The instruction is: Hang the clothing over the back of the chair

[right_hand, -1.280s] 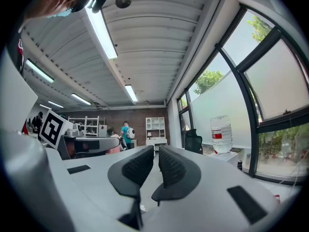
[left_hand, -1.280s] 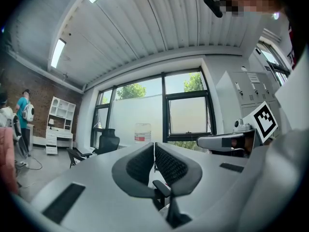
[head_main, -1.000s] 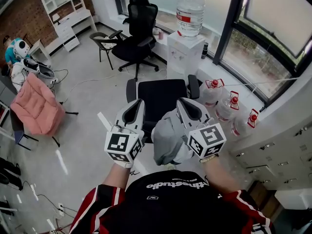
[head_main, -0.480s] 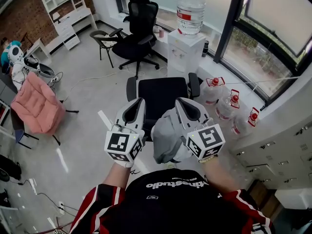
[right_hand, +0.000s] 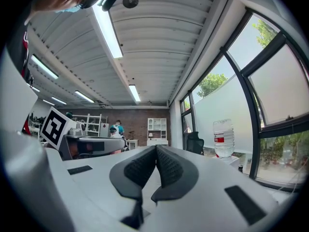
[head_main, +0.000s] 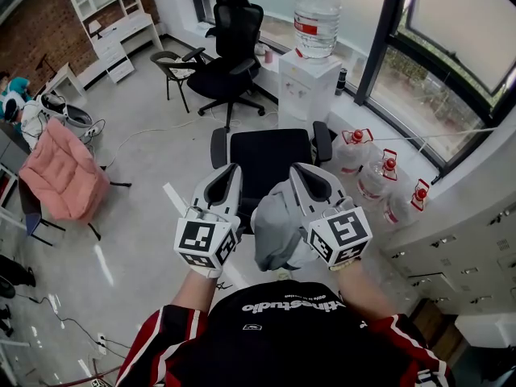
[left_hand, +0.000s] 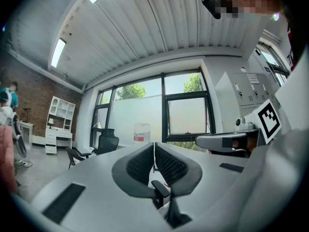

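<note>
Both sets of jaws are clenched: the right gripper [head_main: 306,176] pinches the grey garment [head_main: 276,224], hanging near the person, and the left gripper [head_main: 226,176] holds nothing. This looks like the carrying step. Next, the garment needs lifting forward and draping over the back of the black chair [head_main: 270,156].

head view looks steeply down from overhead, water bottle [head_main: 316,18] at 12 o'clock. cameras on left gripper [head_main: 226,170] and right gripper [head_main: 300,170] tilt upward, close behind their jaws, sharing that bottle.
</note>
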Action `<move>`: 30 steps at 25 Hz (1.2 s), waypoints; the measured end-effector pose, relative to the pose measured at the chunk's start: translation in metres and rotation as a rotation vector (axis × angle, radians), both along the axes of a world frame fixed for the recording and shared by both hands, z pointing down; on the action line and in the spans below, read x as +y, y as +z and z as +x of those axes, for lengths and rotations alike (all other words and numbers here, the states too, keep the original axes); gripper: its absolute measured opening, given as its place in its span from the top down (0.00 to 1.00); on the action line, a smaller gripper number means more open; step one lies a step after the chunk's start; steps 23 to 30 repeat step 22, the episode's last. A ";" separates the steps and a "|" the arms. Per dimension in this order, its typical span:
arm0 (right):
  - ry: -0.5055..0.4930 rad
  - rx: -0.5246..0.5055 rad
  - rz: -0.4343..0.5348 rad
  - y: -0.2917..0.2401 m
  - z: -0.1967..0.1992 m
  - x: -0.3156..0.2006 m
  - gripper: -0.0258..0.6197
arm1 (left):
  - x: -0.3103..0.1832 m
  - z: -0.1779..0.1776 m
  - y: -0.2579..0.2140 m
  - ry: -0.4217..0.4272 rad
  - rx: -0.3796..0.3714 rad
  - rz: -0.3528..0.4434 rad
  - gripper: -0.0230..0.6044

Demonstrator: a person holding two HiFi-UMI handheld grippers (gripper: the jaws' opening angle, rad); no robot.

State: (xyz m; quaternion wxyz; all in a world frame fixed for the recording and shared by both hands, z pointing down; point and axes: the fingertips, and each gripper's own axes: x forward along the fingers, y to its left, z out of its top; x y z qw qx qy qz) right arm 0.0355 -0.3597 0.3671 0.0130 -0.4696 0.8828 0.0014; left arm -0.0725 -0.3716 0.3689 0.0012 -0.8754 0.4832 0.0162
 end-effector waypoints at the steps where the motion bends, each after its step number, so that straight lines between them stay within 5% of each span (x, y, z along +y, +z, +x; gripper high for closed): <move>1: -0.001 -0.002 -0.001 0.000 0.000 0.000 0.94 | 0.000 0.000 0.001 0.000 0.000 -0.002 0.92; 30: -0.006 0.000 -0.022 0.001 0.000 0.002 0.94 | 0.004 -0.003 -0.003 -0.008 -0.002 0.000 0.92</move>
